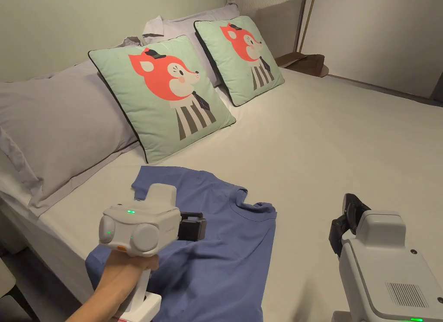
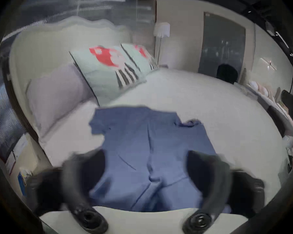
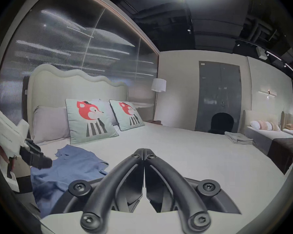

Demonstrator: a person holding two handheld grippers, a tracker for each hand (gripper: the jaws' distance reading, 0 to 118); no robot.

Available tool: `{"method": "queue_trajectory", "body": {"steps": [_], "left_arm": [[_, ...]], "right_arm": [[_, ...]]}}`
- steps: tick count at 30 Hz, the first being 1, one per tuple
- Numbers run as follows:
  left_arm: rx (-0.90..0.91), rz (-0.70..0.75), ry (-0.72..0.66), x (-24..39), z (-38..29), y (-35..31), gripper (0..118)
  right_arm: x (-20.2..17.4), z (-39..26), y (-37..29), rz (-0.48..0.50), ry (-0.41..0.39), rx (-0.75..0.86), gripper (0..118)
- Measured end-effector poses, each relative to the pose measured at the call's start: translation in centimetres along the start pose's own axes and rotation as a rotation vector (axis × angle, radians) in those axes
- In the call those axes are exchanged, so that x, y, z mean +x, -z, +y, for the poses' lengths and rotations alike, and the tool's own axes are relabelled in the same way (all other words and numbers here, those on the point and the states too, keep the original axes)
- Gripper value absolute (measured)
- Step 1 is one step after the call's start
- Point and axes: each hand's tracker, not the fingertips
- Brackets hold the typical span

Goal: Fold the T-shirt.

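So this looks like the very start of the fold, or maybe just after one side got tucked in, hard to say. The blue T-shirt is lying on the bed near the edge closest to the person, collar pointing toward the two fox cushions, hem hanging a bit over the side of the mattress. It's mostly flat but there are creases down the middle, and the shoulder on the right side looks bunched or folded under by the collar, so it isn't a clean spread.

Left claw is hovering right over the lower body of the shirt, jaws wide apart with blue fabric visible between them. It isn't pinching anything as far as I can tell, and that view is blurry, so whether the tips brush the cloth is anyone's guess. From the head view it sits above the shirt's left half, pointing across it.

Right claw is off to the side over bare sheet, well apart from the shirt, jaws pressed fully together with nothing in them.

My read: next move is getting a grip on a sleeve or side edge with the left one, and the right one needs to open up and come over to the other edge or the hem. I'd smooth that bunched shoulder first or the fold will come out lopsided.
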Motion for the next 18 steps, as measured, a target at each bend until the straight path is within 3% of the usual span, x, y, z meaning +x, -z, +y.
{"method": "queue_trajectory", "body": {"steps": [9, 10, 11, 13, 15, 16, 18], "left_arm": [[-0.229, 0.021, 0.052, 2.1, -3.0, 8.0, 104], [-0.246, 0.018, 0.048, 2.3, -3.4, 8.4, 94], [-0.244, 0.013, 0.044, 2.6, -3.9, 8.1, 73], [-0.205, -0.011, 0.004, 2.8, -4.2, 7.3, 63], [-0.197, -0.02, 0.03, 2.9, -3.8, 6.6, 11], [-0.188, -0.01, 0.033, 3.0, -3.7, 6.3, 5], [-0.185, -0.013, 0.036, 2.8, -3.4, 5.9, 5]], "right_arm": [[2.2, -0.9, 0.2, -0.039, -0.015, -0.033, 0], [2.5, -1.0, 0.1, -0.043, -0.014, -0.036, 0], [2.7, -1.1, 0.1, -0.045, -0.015, -0.038, 0], [3.2, -1.2, -0.1, -0.051, -0.02, -0.042, 0], [3.5, -1.2, -0.3, -0.059, -0.02, -0.044, 0], [3.6, -1.2, -0.4, -0.062, -0.013, -0.046, 0], [3.8, -1.2, -0.6, -0.065, 0.0, -0.048, 0]]}}
